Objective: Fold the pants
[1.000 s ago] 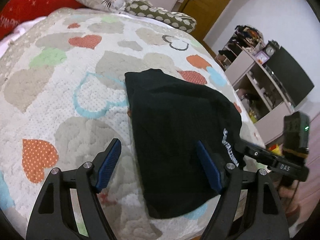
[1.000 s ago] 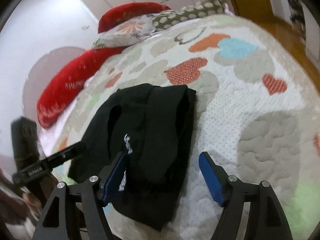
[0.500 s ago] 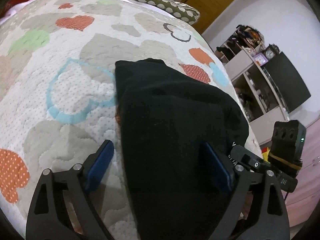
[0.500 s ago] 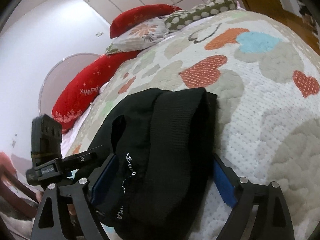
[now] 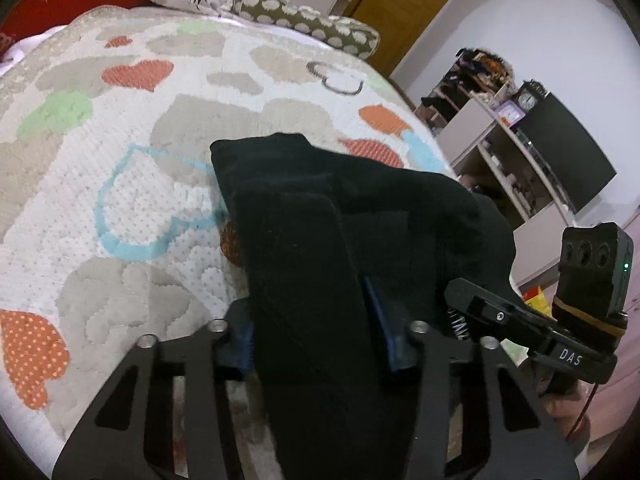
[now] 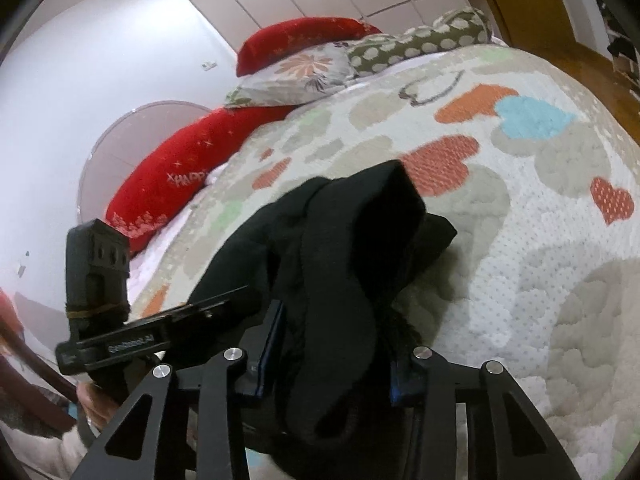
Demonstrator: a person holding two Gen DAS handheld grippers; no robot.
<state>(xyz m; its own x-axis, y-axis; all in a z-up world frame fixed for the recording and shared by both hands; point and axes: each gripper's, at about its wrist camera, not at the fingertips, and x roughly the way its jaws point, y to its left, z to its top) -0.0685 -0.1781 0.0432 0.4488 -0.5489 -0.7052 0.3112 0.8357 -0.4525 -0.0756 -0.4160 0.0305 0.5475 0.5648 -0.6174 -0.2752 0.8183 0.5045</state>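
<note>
Left gripper (image 5: 312, 336): we had its blue pads closed on the black pants (image 5: 340, 232), cloth bunched between the fingers.
Right gripper (image 6: 334, 360): we clamped the same pants (image 6: 340, 240) there, just beside our left tool.
Both tools: side by side, pointing forward.

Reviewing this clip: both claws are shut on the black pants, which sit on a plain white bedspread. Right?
Not quite. The bedspread is not plain: both wrist views show it covered in coloured hearts. The rest holds: the left claw and the right claw are each shut on the black pants.
</note>
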